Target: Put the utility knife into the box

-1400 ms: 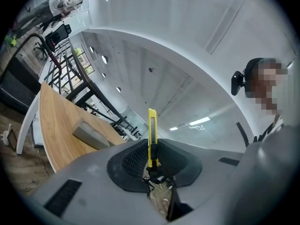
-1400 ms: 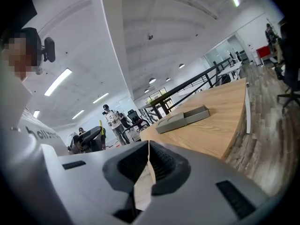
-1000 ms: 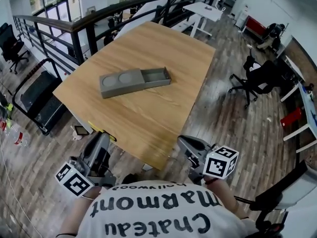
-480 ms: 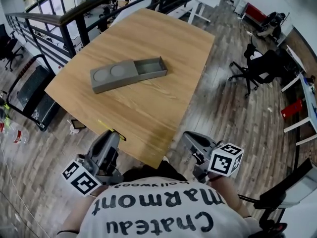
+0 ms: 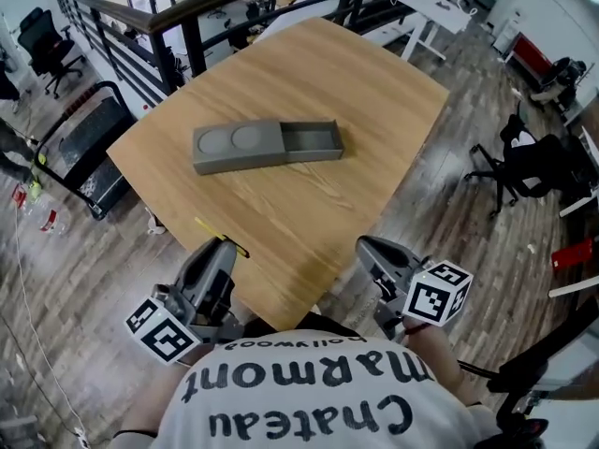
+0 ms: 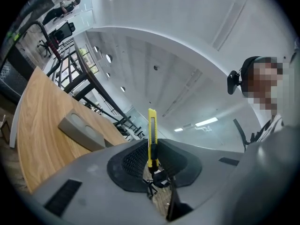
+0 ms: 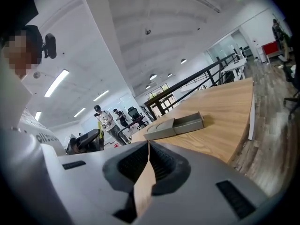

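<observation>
The grey box (image 5: 267, 145) lies on the wooden table (image 5: 393, 110), its drawer slid out to the right and showing an empty tray; it also appears as the grey box (image 7: 174, 125) and the grey box (image 6: 80, 131) in both gripper views. My left gripper (image 5: 225, 247) hovers at the table's near edge, shut on the yellow utility knife (image 6: 152, 137), whose tip pokes out as the yellow utility knife (image 5: 220, 233) in the head view. My right gripper (image 5: 374, 251) hangs beside the table's near right corner, shut with nothing held.
A black railing (image 5: 187, 17) runs behind the table. Office chairs (image 5: 519, 162) stand on the wood floor to the right, and a white desk (image 5: 435, 7) is further back. Two people (image 7: 108, 121) stand far off in the right gripper view.
The view has shifted so the table and box sit further right and nearer. Both grippers have come slightly closer to the table's near edge; the left still holds the knife.
</observation>
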